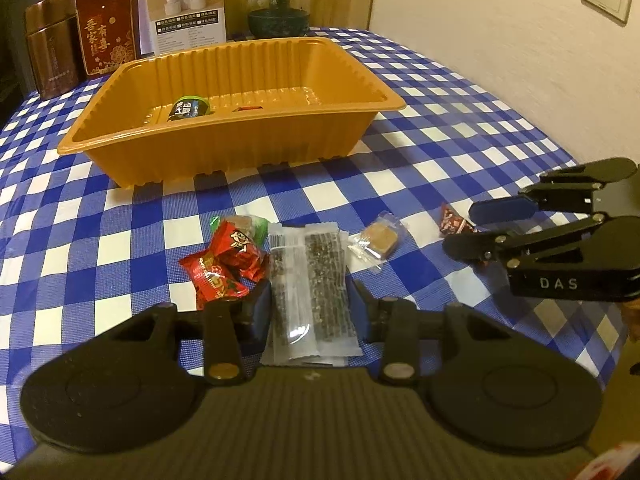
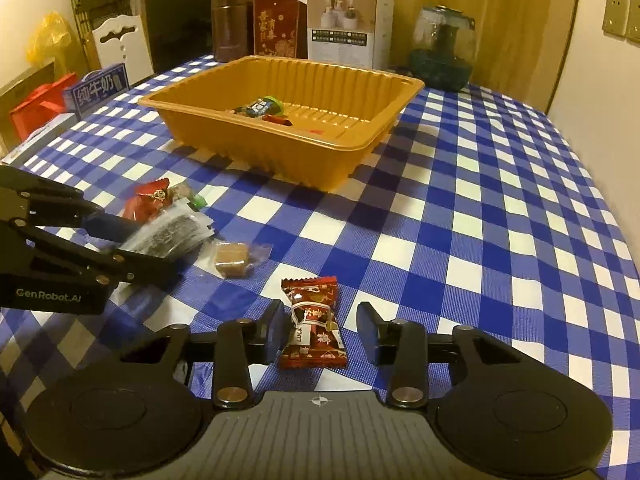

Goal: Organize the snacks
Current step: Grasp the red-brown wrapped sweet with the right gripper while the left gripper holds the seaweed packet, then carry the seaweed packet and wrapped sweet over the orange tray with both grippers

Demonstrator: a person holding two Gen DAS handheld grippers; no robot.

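An orange plastic tray stands on the blue-checked tablecloth and holds a dark wrapped snack and a small red one. My left gripper is shut on a stack of clear packets of dark seaweed bars. Red candies lie just left of it, and a clear-wrapped brown cube lies to its right. My right gripper stands open around a dark red candy that lies on the cloth, with a gap at the right finger.
Along the table's back edge stand a brown tin, a red box, a white carton and a glass jar. A blue milk box and a white chair are at the left. A wall runs along the right.
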